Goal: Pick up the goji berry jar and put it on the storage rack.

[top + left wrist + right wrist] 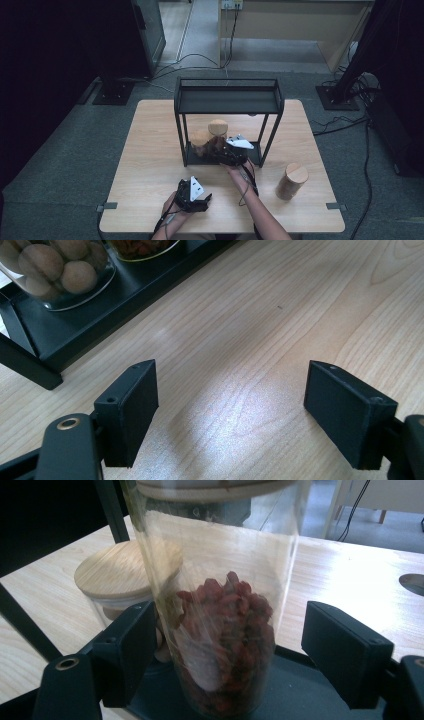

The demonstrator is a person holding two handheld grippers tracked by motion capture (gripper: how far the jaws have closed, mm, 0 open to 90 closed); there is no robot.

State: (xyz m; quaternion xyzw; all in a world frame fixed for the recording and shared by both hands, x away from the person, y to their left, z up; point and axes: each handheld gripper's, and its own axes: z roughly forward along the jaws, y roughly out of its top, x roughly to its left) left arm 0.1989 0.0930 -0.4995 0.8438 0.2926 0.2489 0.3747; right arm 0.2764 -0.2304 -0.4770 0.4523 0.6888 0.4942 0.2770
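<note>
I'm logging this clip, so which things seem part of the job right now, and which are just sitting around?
Likely in play:
- right claw, open around the tall jar of red dried fruit
- black shelf, whose bottom tray holds that jar

Idle for now:
- left claw, open over bare table
- jar of walnuts
- lidded jar alone on the table's right

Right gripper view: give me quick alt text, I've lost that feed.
A tall glass jar part-filled with red dried fruit stands between the right gripper's open black jaws, on the black rack's lower shelf. Behind it to the left sits a shorter jar with a wooden lid.
</note>
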